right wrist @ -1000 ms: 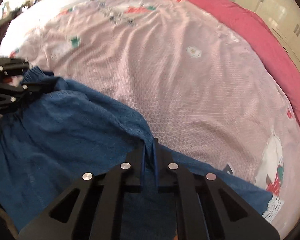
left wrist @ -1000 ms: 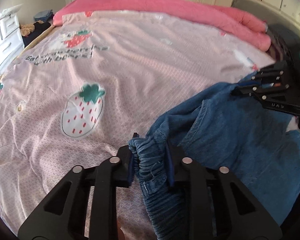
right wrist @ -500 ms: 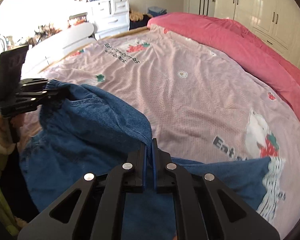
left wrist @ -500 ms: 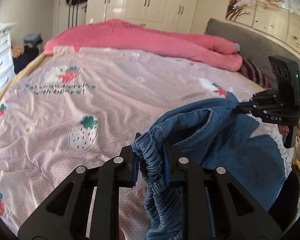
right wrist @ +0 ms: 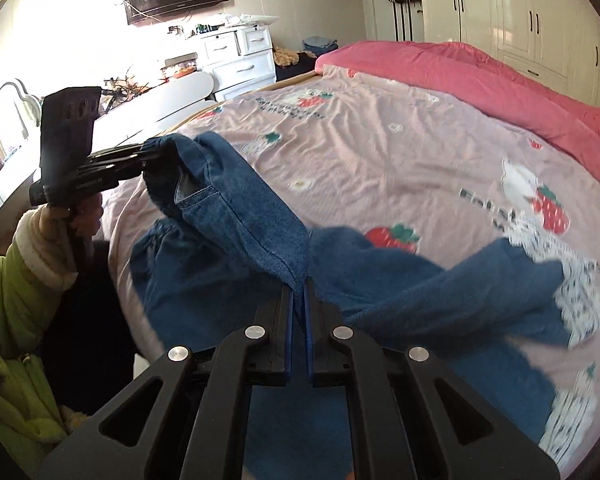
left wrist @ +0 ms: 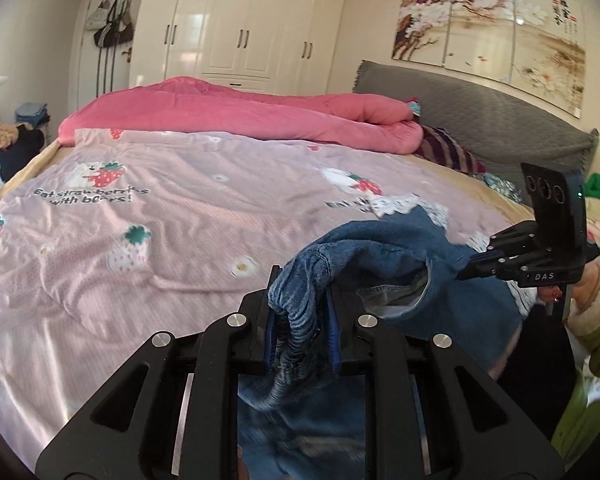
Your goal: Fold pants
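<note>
The left gripper is clamped on the gathered elastic waistband of the denim pants, the bunched band being pinched between its blue pads. In the right wrist view the same gripper is seen at the left, held above the near edge of the bed, with the waistband lifted off the bedspread. The right gripper is closed narrowly on a side seam of the pants, a thin fold of denim being held between its fingers; in the left wrist view it is seen at the right, gripping the far side of the waist.

The pants are held up between the two grippers, the waist opening being spread so that the pale inner lining is shown. The legs are draped downward and onto the bedspread toward the near right part of the bed, where white lace-trimmed cuffs are seen blurred.

The pink bedspread, printed with strawberries and bears, is spread over most of the bed. A rolled pink quilt is laid along the far edge of the bed. A grey headboard is seen at the right end of the bed in the left wrist view, and white wardrobes are stood behind the bed.
</note>
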